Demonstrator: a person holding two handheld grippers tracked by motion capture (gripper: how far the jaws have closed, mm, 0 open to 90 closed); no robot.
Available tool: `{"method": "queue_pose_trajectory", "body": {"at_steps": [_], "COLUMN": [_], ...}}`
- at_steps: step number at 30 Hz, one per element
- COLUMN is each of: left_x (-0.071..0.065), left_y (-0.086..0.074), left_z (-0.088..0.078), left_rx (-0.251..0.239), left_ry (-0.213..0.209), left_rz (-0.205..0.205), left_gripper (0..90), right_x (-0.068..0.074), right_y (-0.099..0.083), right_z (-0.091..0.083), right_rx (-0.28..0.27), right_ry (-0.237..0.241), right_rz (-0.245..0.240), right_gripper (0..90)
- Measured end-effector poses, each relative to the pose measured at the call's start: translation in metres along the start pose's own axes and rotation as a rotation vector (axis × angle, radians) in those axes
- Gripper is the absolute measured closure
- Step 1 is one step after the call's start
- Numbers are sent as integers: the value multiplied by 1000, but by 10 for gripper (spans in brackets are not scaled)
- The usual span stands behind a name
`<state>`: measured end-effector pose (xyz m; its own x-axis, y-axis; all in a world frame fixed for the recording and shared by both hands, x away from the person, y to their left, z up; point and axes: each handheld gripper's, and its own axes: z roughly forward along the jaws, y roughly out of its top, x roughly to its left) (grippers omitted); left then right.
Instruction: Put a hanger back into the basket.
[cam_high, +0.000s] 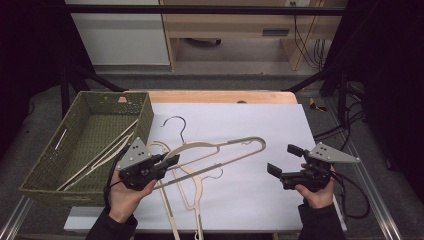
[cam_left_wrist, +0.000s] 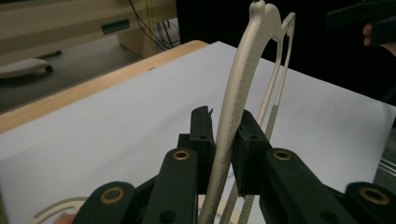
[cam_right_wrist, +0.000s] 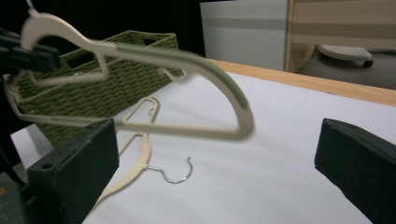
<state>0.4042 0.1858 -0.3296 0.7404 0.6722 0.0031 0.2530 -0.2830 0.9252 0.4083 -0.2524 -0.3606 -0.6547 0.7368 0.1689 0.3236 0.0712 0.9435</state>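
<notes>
Gripping cream hanger (cam_high: 220, 150) near its neck w/ left hand-held gripper (cam_high: 172, 161), beside basket (cam_high: 45, 165); right hand-held gripper (cam_high: 282, 159) hanging released, well apart from basket.

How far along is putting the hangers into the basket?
One hanger already lies in the basket. The left gripper is shut on a raised hanger, lifted off the table; the right gripper stands open beside it, holding nothing. Two more hangers still lie on the white sheet.
</notes>
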Motion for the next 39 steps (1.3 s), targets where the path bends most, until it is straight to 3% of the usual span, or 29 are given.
{"method": "queue_pose_trajectory", "body": {"at_steps": [7,13,17,22,25,29,31,36,39], "left_x": [10,20,34,58,72,89,98,124,131], "left_y": [16,35,46,52,54,50,46,31,25], "left_z": [-17,-33,-44,-56,-63,-70,-73,-78,-80], "left_rx": [-30,-51,-70,-73,-75,-64,-50,-49,-42], "left_ry": [41,83,125,176,219,269,296,355,374], "left_rz": [1,33,38,10,21,-4,-1,-42,-48], "left_gripper": [796,796,796,795,795,796,795,796,795], "right_x": [-11,-12,-12,-12,-12,-11,-11,-12,-11], "right_y": [-10,-11,-11,-12,-12,-12,-12,-13,-13], "right_z": [-10,-11,-10,-10,-8,-7,-7,-5,-4], "right_rx": [2,4,6,7,10,13,14,20,21], "right_ry": [-42,-50,-50,-49,-51,-47,-47,-40,-43], "right_rz": [10,9,8,1,6,7,7,5,9], "right_gripper": [4,4,4,4,4,4,4,4,4]}}
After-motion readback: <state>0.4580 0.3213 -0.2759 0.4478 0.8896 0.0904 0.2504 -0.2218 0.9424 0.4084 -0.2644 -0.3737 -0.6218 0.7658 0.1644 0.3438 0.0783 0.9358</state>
